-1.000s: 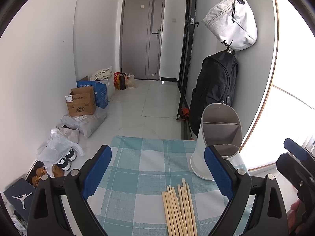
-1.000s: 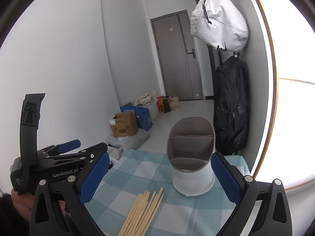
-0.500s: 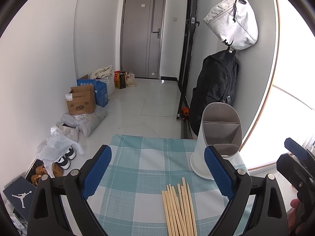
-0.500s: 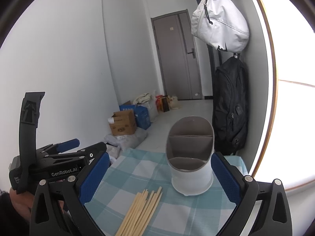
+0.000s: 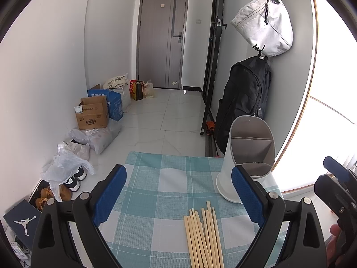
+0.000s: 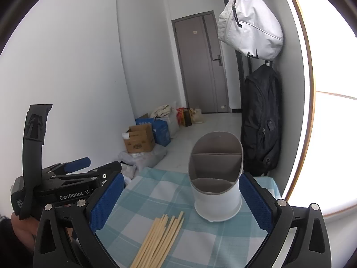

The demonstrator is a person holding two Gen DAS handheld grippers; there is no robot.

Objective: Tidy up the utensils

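Several wooden chopsticks (image 5: 204, 236) (image 6: 159, 237) lie in a loose bundle on the teal-and-white checked cloth (image 5: 160, 192) (image 6: 223, 241). A white utensil holder (image 5: 247, 158) (image 6: 216, 178) with grey divided compartments stands upright and empty at the cloth's far right. My left gripper (image 5: 178, 188) is open above the cloth, with the chopsticks' tips between and below its blue pads. My right gripper (image 6: 181, 193) is open too, with the holder between its fingers farther off. Each gripper shows at the edge of the other's view, with a hand behind it.
Beyond the table's far edge are a tiled floor, cardboard boxes (image 5: 92, 112) (image 6: 139, 140), bags and shoes (image 5: 73, 178) along the left wall. A black backpack (image 5: 244, 102) (image 6: 260, 120) and a white bag (image 5: 265, 22) (image 6: 250, 24) hang on the right wall near the holder.
Both grippers have barely drifted; the view shifts slightly. Chopsticks and holder have not moved. Both stay open.
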